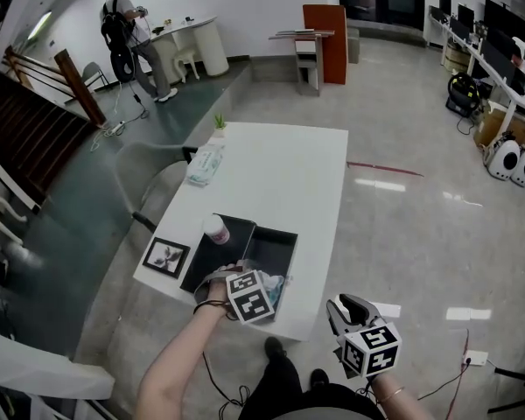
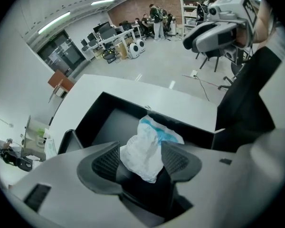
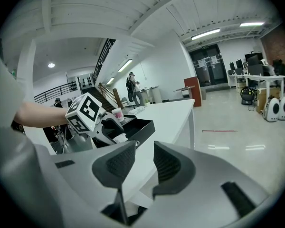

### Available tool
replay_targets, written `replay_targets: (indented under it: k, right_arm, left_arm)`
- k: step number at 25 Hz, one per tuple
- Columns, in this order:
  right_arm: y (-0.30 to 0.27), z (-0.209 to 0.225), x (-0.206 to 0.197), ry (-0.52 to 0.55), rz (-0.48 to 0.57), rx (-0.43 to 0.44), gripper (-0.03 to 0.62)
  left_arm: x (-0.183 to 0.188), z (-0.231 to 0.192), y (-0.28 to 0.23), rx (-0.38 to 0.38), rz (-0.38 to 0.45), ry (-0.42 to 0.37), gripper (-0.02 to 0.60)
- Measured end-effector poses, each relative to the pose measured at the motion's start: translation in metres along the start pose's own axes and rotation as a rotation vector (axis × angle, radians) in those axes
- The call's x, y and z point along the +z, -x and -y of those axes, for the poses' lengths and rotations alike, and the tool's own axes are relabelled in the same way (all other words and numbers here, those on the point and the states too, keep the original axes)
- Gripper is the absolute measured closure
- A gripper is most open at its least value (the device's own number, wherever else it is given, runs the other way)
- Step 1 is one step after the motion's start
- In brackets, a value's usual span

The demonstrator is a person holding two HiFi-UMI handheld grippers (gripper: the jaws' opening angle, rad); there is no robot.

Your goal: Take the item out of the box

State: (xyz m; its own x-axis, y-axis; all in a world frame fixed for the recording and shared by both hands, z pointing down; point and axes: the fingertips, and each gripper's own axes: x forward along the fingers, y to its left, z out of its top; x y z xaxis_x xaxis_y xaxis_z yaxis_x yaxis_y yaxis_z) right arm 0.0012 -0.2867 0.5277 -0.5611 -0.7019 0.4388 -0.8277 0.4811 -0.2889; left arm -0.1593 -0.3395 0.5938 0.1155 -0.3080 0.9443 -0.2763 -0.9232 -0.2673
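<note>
1. Lower centre of the head view: the left gripper (image 1: pixel 261 285) reaches over the black box (image 1: pixel 276 245) on the white table (image 1: pixel 280 173), with the bare forearm (image 1: pixel 179 361) stretched up from the bottom edge.
2. Its jaws are closed on a crumpled white-and-blue packet (image 2: pixel 145 151), held over the box.
3. The right gripper (image 3: pixel 138 161) hangs at lower right, off the table's edge, jaws slightly apart and empty.

Your left gripper (image 1: pixel 261 280) sits over the near corner of the open black box (image 1: pixel 278 245), with a crumpled white and blue item (image 1: pixel 275 283) at its tip. Your right gripper (image 1: pixel 343 310) hangs off the white table (image 1: pixel 284 178), above the floor (well apart from the box). 1 white and pink cup (image 1: pixel 216 229) stands on the black lid (image 1: pixel 208 265), near a framed picture (image 1: pixel 166 256).
</note>
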Motion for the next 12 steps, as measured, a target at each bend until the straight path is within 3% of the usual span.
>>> replay_targets:
  k: [12]
  right_arm:
    - [-0.012, 0.0, 0.0, -0.019, -0.008, -0.013, 0.49]
  left_arm:
    - [-0.002, 0.004, -0.019, -0.059, -0.082, -0.144, 0.334]
